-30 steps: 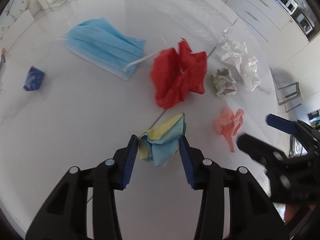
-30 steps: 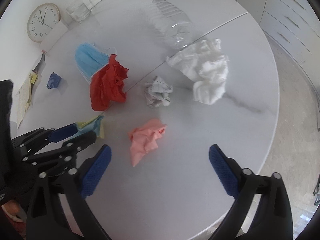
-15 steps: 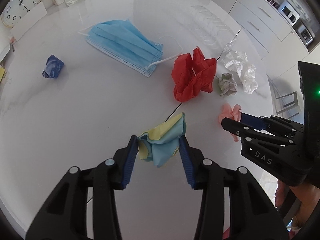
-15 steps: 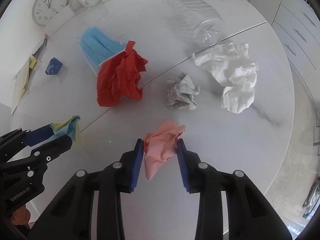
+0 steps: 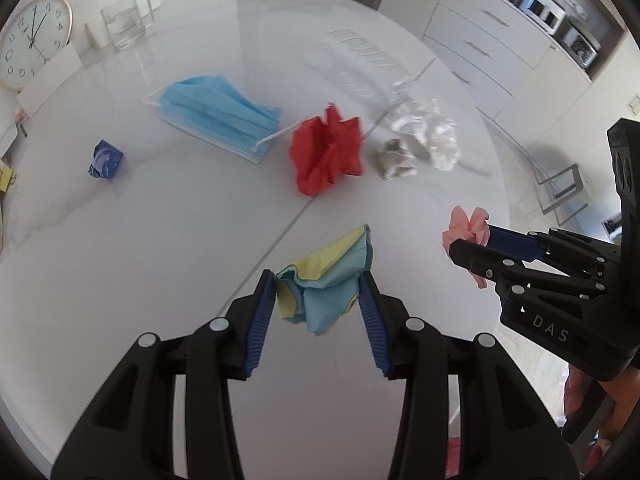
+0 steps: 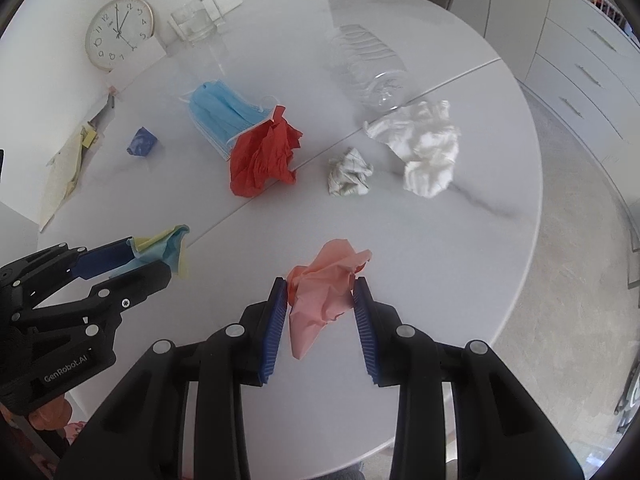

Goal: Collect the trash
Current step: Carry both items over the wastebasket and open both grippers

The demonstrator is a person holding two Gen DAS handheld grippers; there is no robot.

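The yellow-and-blue paper wad [image 5: 324, 276] sits clamped in the left tool [image 5: 320, 300], the pink paper wad [image 6: 324, 292] in the right tool [image 6: 322, 312] (both lifted above the table's [image 6: 460, 240] near edge); a clear bottle [image 6: 368, 68] lies toward its far edge

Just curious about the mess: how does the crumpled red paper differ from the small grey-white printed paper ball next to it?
The crumpled red paper is larger, plain-coloured and loosely splayed; the small grey-white printed paper ball is tighter and patterned. The red one overlaps the blue face mask; the ball touches nothing. Both lie uncollected on the white table.
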